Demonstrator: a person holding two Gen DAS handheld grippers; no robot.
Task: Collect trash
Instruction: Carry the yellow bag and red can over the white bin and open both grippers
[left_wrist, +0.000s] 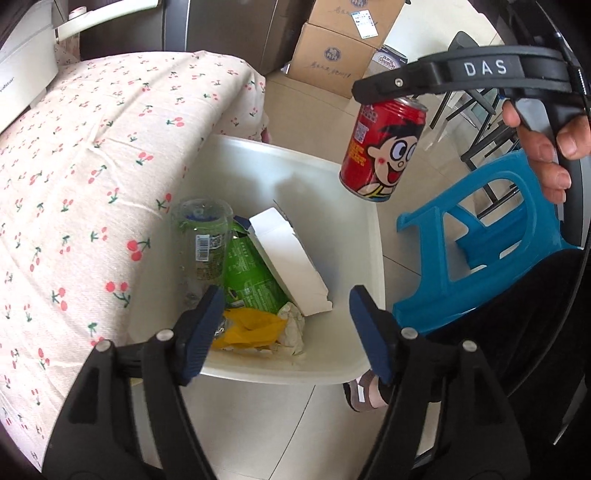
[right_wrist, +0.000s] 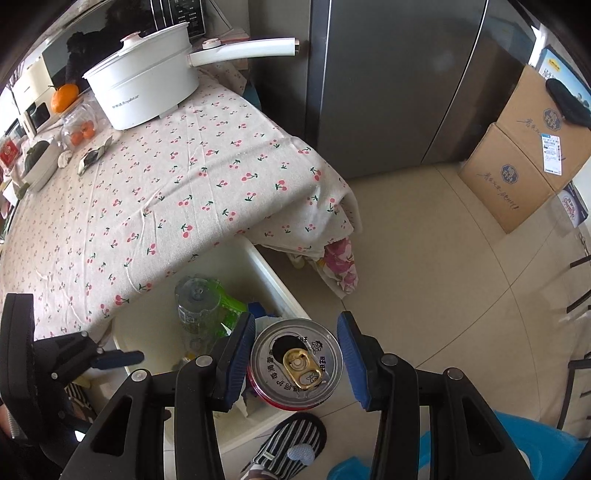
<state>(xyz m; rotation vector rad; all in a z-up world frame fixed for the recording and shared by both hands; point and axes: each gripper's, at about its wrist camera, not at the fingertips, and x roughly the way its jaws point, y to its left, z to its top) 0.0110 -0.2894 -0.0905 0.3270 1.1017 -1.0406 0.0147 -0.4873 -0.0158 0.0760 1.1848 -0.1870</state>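
Two grippers hang over the white bin (left_wrist: 369, 236) beside the table (left_wrist: 92, 166). The right gripper (right_wrist: 295, 363) pinches the red can (left_wrist: 382, 147) near the bin's far rim; released there, it might glance off onto the floor. The left gripper (left_wrist: 286, 328), angled steeply down, is spread and empty.

Cherry-print tablecloth (right_wrist: 166, 192), beige tiled floor (right_wrist: 424, 266), grey fridge (right_wrist: 388, 81).

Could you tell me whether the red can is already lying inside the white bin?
No, the red can hangs in the right gripper above the white bin.
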